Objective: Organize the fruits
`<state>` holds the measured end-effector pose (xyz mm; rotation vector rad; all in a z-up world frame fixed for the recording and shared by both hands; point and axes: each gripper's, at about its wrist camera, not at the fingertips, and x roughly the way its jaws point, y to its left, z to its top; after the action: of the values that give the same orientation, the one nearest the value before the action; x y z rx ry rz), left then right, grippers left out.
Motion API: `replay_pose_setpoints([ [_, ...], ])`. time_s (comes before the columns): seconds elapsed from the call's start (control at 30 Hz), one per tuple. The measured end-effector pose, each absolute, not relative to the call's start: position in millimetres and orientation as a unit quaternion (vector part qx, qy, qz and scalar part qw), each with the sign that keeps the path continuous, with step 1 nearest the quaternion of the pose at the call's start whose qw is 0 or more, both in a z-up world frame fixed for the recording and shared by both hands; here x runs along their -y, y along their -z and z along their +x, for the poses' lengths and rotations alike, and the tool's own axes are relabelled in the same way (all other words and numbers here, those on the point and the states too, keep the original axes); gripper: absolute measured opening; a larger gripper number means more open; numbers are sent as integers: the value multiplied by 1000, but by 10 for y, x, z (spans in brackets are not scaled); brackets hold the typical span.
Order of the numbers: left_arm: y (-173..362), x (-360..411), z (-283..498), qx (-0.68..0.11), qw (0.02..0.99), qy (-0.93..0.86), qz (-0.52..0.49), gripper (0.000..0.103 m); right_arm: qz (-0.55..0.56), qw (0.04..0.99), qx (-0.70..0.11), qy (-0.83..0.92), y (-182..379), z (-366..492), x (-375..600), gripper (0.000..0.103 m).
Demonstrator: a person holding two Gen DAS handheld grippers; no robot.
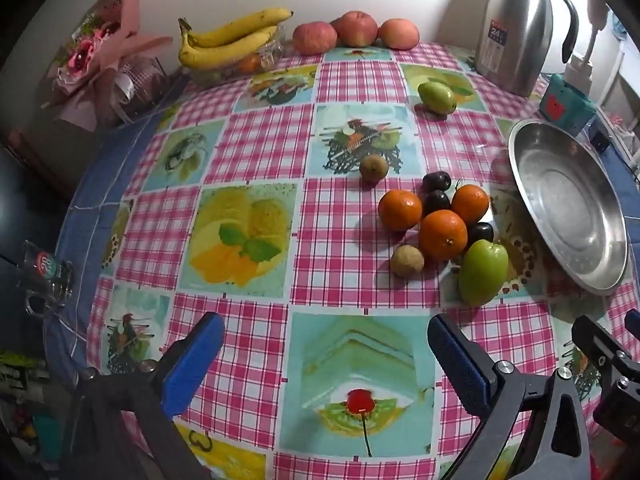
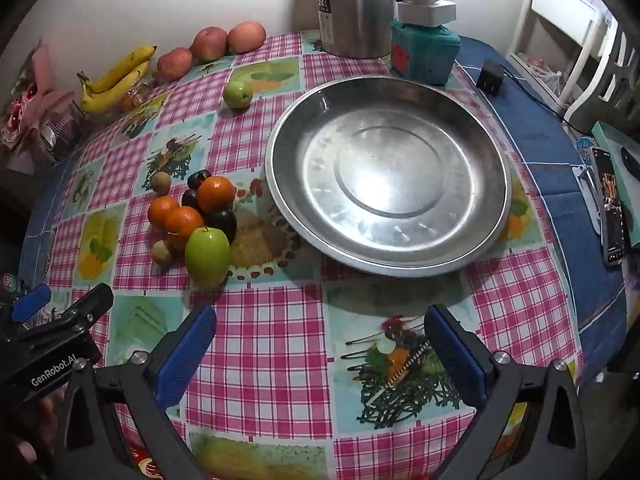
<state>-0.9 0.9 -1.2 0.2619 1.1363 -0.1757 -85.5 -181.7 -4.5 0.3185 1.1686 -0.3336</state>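
Observation:
A pile of fruit lies on the checked tablecloth: three oranges (image 1: 442, 234) (image 2: 182, 222), dark plums (image 1: 437, 201) (image 2: 226, 224), two small brown fruits (image 1: 407, 261) (image 2: 162, 253) and a green apple (image 1: 483, 266) (image 2: 207, 256). A second green apple (image 1: 437, 97) (image 2: 237, 94) lies further back. An empty steel dish (image 1: 568, 204) (image 2: 388, 168) sits right of the pile. My left gripper (image 1: 324, 348) is open and empty, near the pile's front. My right gripper (image 2: 320, 344) is open and empty, in front of the dish.
Bananas (image 1: 232, 42) (image 2: 116, 80) and three red apples (image 1: 356, 30) (image 2: 208, 44) line the back wall. A steel thermos (image 1: 516, 28) (image 2: 352, 8), a teal box (image 2: 424, 54), a phone (image 2: 610, 208), a bouquet (image 1: 100, 52) and a glass mug (image 1: 46, 280) stand around the edges.

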Motion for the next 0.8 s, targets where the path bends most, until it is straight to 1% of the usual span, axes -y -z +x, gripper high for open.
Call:
replay_pose_setpoints([
  [0.1,116,-31,-69,-540,829,81,120,103,152,811,-543,155,1,-898,1818,103],
  [0.13,144,-81,-39,-553,821,86,116,103,153,811,-542,156,-13,-915,1820,103],
  [0.33,140,-98,66,-577,803,91,116,103,149,808,-547,159,52,-844,1802,103],
  [0.8,170,-121,108,-585,799,87,109,103,150,818,-534,156,-2,-863,1839,103],
])
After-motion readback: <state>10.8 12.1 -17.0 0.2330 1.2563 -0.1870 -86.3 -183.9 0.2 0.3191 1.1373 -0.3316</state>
